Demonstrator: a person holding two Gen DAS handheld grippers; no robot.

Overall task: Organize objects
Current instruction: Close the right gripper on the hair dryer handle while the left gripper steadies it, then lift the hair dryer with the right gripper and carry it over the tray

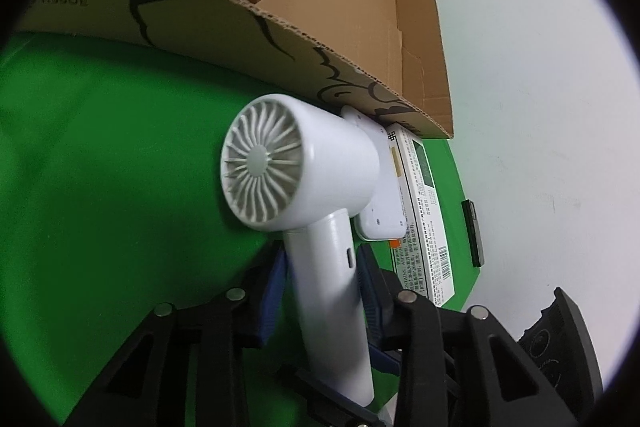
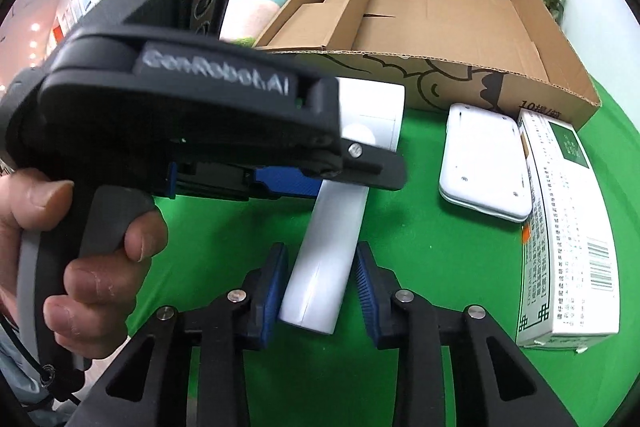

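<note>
One white hair dryer (image 1: 304, 183) lies on the green counter (image 1: 100, 167), and beside it sit one flat white device (image 2: 484, 171) with rounded corners and one long white printed carton (image 2: 568, 235) with a barcode. One open cardboard box (image 2: 440, 11) stands behind them, holding one smaller cardboard insert (image 2: 328, 3), and one pastel, rounded thing (image 2: 256, 7) shows just past its far corner. Two grippers are in view, the left gripper (image 2: 288, 183) and the right gripper (image 2: 322, 291), each with two blue-padded fingers (image 2: 272, 291), along with one hand (image 2: 92, 267) and one small dark flat object (image 1: 472, 231) at the counter's edge.
</note>
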